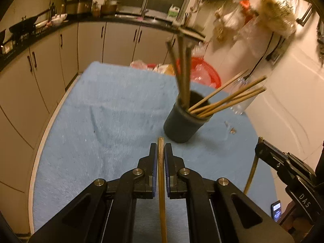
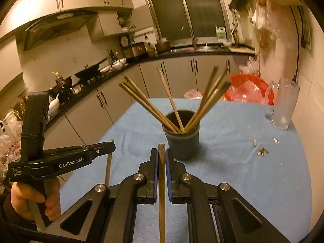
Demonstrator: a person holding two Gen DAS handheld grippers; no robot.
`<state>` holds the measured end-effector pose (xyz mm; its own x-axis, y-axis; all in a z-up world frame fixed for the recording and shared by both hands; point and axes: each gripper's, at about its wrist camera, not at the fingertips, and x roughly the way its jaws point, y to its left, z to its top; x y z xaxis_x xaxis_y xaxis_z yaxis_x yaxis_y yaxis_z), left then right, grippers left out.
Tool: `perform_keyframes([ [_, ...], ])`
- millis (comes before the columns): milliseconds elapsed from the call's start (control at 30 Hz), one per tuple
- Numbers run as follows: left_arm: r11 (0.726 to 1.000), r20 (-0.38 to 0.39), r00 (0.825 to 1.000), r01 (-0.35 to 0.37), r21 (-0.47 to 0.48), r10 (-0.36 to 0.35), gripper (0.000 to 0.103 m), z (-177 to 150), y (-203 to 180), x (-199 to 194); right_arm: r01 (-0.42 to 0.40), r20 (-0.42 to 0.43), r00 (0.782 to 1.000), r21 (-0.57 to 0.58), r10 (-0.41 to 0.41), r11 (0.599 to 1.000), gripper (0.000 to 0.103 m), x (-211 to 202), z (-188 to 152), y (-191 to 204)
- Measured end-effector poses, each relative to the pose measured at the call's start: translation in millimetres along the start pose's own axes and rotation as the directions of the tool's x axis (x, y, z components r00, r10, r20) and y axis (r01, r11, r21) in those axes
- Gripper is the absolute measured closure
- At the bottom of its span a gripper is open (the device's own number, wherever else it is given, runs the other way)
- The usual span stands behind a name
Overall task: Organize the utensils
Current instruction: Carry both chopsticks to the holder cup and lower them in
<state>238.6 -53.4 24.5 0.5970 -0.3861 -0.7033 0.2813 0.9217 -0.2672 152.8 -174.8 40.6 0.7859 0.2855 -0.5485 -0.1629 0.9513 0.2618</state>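
Observation:
A dark round holder (image 1: 182, 124) stands on the blue cloth with several wooden chopsticks (image 1: 226, 99) fanned out of it; it shows in the right wrist view too (image 2: 183, 141). My left gripper (image 1: 161, 147) is shut on a single chopstick (image 1: 161, 180), its tip just short of the holder's base. My right gripper (image 2: 161, 154) is shut on another chopstick (image 2: 161, 182), also close in front of the holder. Each gripper shows in the other's view: the right one (image 1: 261, 147) at right, the left one (image 2: 110, 144) at left.
The table (image 1: 38, 156) is round under a blue cloth (image 2: 243, 172). A red basket (image 2: 249, 89) with plastic bags sits at the far edge. A glass jug (image 2: 283, 105) stands at the right. Small scraps (image 2: 262, 151) lie near it. Kitchen cabinets run behind.

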Motion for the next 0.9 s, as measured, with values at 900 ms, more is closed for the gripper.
perform_keyframes([
  [900,1.000,0.212,0.977,-0.007,-0.002,0.007,0.097,21.3,-4.0,-55.9,0.016,0.130,0.991,-0.010,-0.014,1.000,0.096,-39.6,23.3,2.0],
])
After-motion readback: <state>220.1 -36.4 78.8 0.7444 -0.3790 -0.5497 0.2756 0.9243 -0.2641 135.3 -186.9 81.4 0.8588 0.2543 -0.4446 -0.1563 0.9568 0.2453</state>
